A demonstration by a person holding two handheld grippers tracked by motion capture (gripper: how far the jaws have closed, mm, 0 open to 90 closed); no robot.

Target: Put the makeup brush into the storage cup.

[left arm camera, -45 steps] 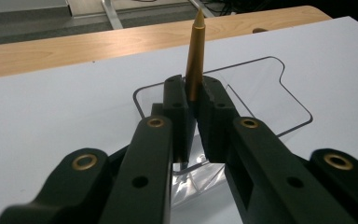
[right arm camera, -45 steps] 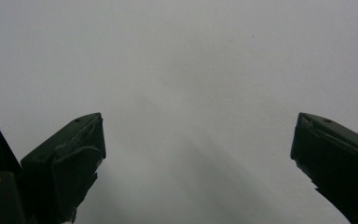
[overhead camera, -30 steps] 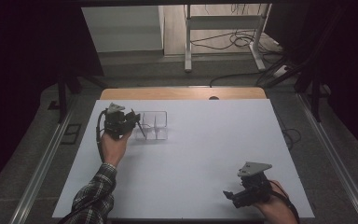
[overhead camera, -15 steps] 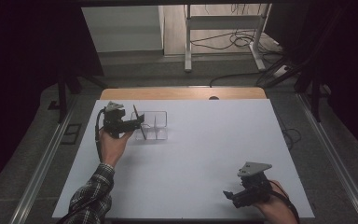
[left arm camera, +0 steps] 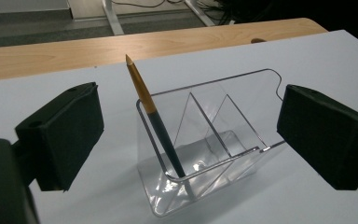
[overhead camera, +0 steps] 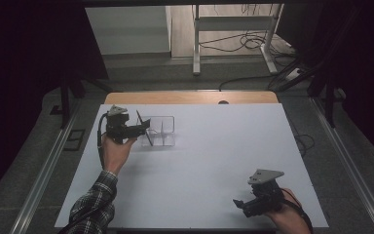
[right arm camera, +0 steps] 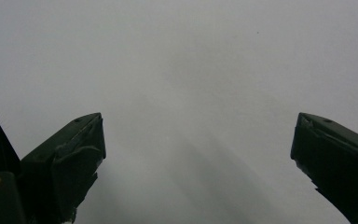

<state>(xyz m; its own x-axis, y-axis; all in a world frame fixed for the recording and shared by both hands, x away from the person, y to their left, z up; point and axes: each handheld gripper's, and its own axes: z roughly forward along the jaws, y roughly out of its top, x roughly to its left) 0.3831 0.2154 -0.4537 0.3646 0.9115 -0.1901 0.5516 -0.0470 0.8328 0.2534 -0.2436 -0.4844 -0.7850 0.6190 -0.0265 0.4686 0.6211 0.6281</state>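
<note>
Pencil (left arm camera: 154, 115) in the clear holder (left arm camera: 205, 144): it stands tilted in the holder's leftmost compartment as the left gripper view shows it, dark blue along the lower shaft, gold toward the sharpened tip, which points up and leans to the left past the rim. Its lower end rests on the floor of the compartment, and the shaft leans against the near left corner of the rim.

The holder is a transparent plastic box with slanted dividers inside. In the high view it (overhead camera: 161, 130) sits on the far left part of the white table (overhead camera: 214, 161), with the pencil (overhead camera: 144, 128) at its left end.

The left gripper (overhead camera: 137, 129) is held just to the left of the holder, aimed at it. Its jaws have just been opening and now stand wide apart, one on each side of the holder in the left gripper view, neither pad touching the pencil or the plastic. The pencil stands free between them.

The right gripper (overhead camera: 243, 206) rests at the near right of the table, well apart from the holder, in the person's right hand (overhead camera: 288, 215). Its jaws are spread wide over bare white tabletop with nothing between them.

A strip of wooden tabletop (left arm camera: 121, 46) runs along the far edge beyond the white surface.
</note>
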